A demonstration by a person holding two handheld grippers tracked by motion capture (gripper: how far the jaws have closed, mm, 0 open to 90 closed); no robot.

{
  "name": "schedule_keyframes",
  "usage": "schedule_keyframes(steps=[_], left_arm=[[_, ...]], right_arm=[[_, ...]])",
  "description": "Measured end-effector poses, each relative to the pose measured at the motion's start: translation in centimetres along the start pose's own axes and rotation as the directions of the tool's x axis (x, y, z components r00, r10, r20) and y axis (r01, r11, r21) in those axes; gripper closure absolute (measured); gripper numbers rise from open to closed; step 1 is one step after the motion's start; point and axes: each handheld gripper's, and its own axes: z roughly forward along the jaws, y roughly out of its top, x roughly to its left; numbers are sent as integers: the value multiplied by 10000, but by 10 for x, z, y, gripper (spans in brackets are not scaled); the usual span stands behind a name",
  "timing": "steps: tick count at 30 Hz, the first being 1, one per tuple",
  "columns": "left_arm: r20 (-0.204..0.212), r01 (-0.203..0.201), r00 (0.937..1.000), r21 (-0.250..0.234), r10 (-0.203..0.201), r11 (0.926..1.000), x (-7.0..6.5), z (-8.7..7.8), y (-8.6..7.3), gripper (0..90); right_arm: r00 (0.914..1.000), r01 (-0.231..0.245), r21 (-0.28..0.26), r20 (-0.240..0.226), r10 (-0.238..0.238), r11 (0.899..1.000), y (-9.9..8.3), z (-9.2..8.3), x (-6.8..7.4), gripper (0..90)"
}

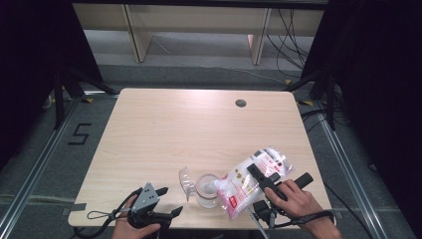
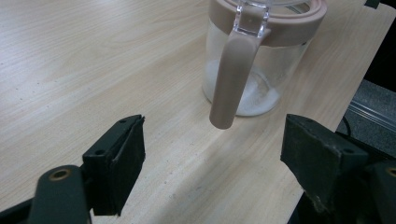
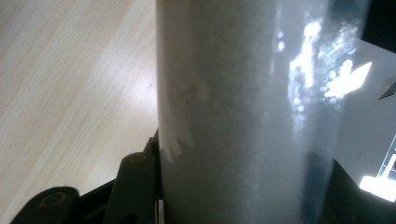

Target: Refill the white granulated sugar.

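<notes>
At the near edge the left gripper (image 1: 160, 200) waits with jaws apart, while the right gripper (image 1: 259, 175) clamps a tilted bag (image 1: 249, 181) over the jar (image 1: 208, 190), where only a little white powder (image 2: 252, 95) lies, so most pouring remains.

On the table (image 1: 164, 129), the bag (image 1: 249, 181) leans over the jar (image 1: 208, 190) (from its right)

A light wooden surface (image 1: 164, 129) with rounded corners was seen, with a small dark round grommet (image 1: 241, 103) set near its far edge. A black numeral marking (image 1: 79, 134) was laid on the grey floor (image 1: 45, 164) at left; pale wooden furniture legs (image 1: 137, 35) stood beyond.
</notes>
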Motion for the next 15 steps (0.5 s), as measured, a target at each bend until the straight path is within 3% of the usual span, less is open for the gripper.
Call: schedule_keyframes(steps=[1,2,7,12,15], left_arm=[[7,-151,9999,-23,151,9999,1,0,0,213],[-35,81,10000,68,-81,9999,0,0,0,213],[-14,137,9999,-21,-137,9999,-1,0,0,213],[7,-136,9999,-22,136,9999,1,0,0,213],[-13,102,9999,-1,-102,9999,-1,0,0,213]], right_arm=[[10000,14,-18,-3,-14,10000,0,0,0,571],[10000,12,-11,-2,-12,10000,0,0,0,571],[10000,-31,-24,8,31,10000,0,0,0,573],[10000,-18,-53,35,18,10000,-1,0,0,575],[10000,28,-17,29,-28,10000,0,0,0,576]])
